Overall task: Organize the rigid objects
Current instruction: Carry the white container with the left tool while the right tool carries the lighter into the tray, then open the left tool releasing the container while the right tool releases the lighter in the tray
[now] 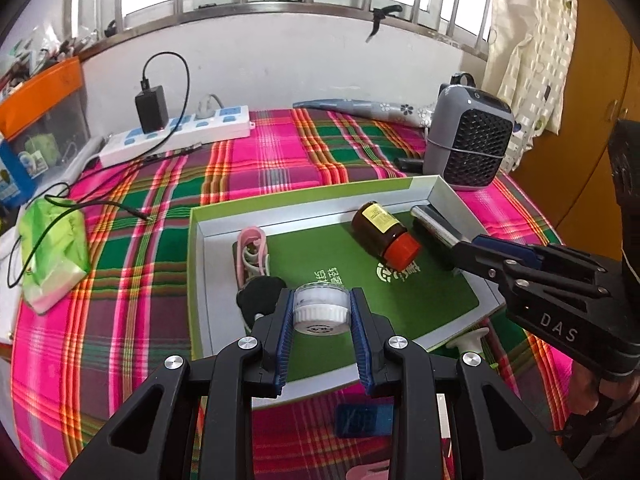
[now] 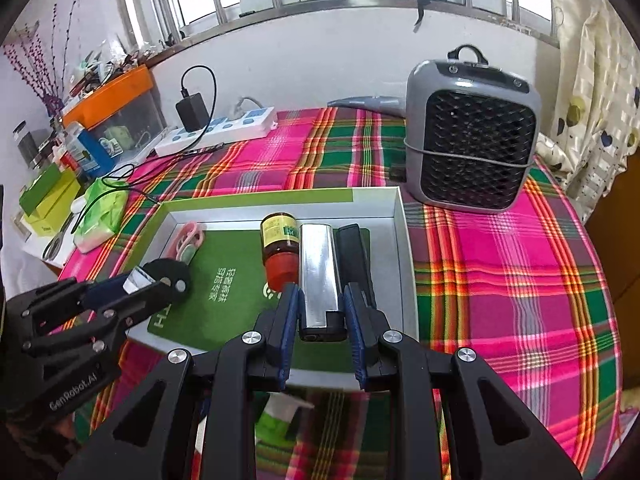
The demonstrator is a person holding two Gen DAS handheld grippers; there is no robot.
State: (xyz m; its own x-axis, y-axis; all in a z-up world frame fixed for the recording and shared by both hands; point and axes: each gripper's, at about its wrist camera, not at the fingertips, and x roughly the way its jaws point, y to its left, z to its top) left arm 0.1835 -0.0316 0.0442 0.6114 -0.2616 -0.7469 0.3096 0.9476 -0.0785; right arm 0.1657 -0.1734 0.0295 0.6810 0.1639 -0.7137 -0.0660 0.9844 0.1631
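Note:
A shallow white box lid with a green floor lies on the plaid cloth. In it lie an amber bottle with a red cap, a pink clip, a black round object, a silver case and a black bar. My left gripper is shut on a small white and clear jar above the lid's near side. My right gripper has its fingers around the near end of the silver case, which rests in the lid.
A grey mesh-front heater stands behind the lid's far right corner. A white power strip with a black charger lies at the back left. A green tissue pack lies left. A blue item lies near my left gripper.

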